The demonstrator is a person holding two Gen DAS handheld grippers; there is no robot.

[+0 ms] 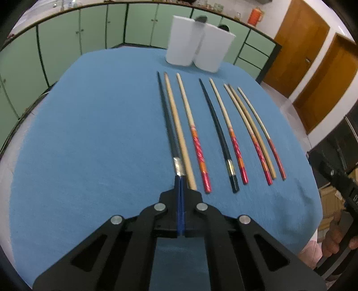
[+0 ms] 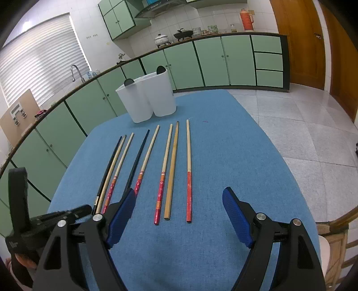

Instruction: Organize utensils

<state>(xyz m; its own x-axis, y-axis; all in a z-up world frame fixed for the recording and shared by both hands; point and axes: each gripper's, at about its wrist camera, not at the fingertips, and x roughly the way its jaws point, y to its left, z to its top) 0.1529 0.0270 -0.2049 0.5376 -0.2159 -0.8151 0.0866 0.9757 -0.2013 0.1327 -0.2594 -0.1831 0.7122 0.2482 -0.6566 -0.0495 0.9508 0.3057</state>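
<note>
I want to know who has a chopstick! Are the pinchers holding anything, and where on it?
The left gripper pinches the black chopstick at its thick end, by the silver band. The right gripper is open, holding nothing.

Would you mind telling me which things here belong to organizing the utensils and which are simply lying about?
Part of the job:
- eight chopsticks on the blue cloth
- black chopstick clamped in the left hand-held gripper
- white twin holder
- right hand-held gripper, open

Lying about:
- orange thermos
- pots on the counter
</note>
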